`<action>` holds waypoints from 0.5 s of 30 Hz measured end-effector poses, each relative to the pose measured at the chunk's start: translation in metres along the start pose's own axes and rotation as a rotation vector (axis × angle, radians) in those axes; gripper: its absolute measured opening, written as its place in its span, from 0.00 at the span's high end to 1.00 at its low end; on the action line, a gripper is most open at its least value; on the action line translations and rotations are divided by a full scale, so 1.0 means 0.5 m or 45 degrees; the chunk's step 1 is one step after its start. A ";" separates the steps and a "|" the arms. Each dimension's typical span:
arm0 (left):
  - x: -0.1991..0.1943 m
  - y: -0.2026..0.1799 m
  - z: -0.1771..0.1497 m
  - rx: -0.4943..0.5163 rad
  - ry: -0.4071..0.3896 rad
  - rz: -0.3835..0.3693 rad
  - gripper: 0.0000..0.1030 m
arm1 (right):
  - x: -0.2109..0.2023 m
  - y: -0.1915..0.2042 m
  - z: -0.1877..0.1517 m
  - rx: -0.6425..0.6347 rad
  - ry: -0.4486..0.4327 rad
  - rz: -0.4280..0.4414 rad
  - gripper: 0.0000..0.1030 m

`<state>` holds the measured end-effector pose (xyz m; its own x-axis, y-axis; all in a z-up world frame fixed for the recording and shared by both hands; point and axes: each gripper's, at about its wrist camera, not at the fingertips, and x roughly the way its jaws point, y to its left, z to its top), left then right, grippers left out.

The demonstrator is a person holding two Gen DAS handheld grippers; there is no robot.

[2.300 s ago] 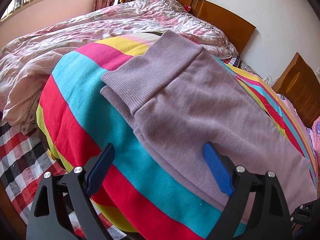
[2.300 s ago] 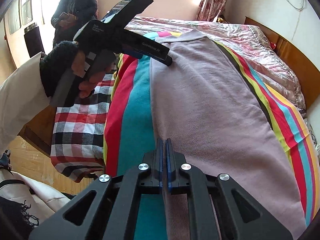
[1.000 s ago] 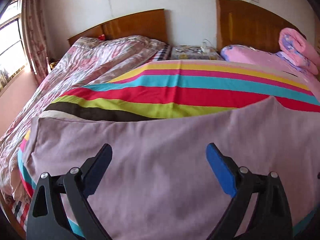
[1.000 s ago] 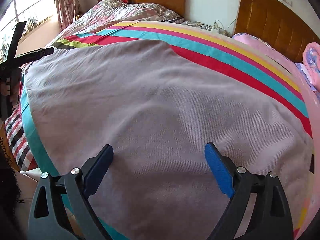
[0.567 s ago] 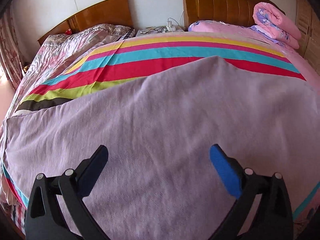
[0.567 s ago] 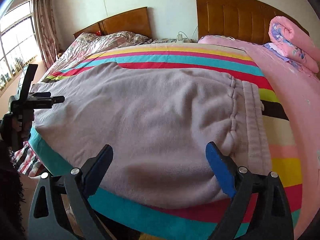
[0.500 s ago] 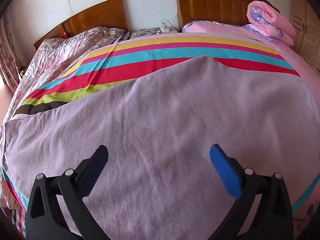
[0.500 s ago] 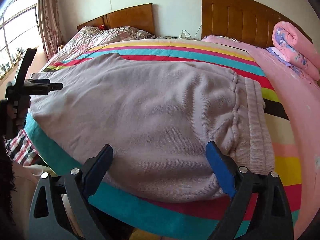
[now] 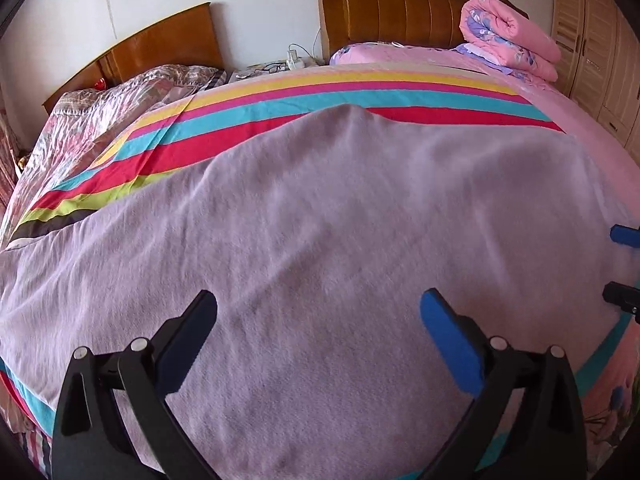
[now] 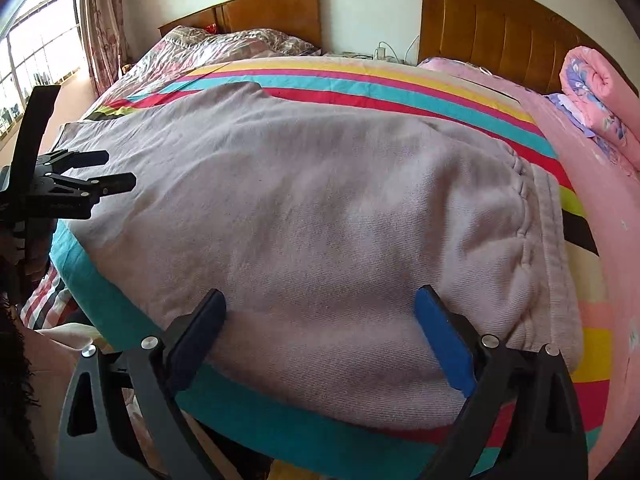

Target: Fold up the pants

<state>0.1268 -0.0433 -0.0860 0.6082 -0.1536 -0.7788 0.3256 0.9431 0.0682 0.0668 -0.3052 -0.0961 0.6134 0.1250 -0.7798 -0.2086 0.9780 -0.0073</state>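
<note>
The lilac knit pants (image 9: 320, 248) lie flat across a striped blanket (image 9: 320, 92) on the bed. In the right wrist view the pants (image 10: 320, 208) show their elastic waistband (image 10: 556, 248) at the right. My left gripper (image 9: 320, 312) is open and empty, above the middle of the pants. It also shows at the left edge of the right wrist view (image 10: 108, 170). My right gripper (image 10: 320, 308) is open and empty, over the near edge of the pants by the waist. Its tips show at the right edge of the left wrist view (image 9: 624, 268).
A rolled pink quilt (image 9: 508, 40) lies at the back right by a wooden headboard (image 9: 400, 12). A second bed with a floral quilt (image 9: 100, 108) stands at the left. A window (image 10: 36, 52) is at the far left. A wardrobe (image 9: 600, 40) stands at the right.
The right gripper was shut 2.3 s ago and is open now. Both grippers swung round from the legs' end to face the headboards, then drifted right along the pants.
</note>
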 end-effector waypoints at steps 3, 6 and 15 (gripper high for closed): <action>0.023 0.025 0.031 -0.058 0.025 -0.018 0.01 | -0.003 0.000 0.063 -0.052 -0.079 -0.047 0.09; 0.068 0.038 0.027 -0.075 0.120 0.035 0.01 | 0.034 -0.019 0.117 -0.050 -0.117 -0.145 0.07; 0.068 0.067 0.011 -0.108 0.042 -0.009 0.01 | 0.095 -0.056 0.101 0.087 0.048 -0.220 0.07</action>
<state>0.1624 -0.0185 -0.1065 0.5817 -0.1519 -0.7991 0.2666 0.9638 0.0108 0.1405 -0.3183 -0.1013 0.6065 -0.0507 -0.7935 -0.0499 0.9936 -0.1016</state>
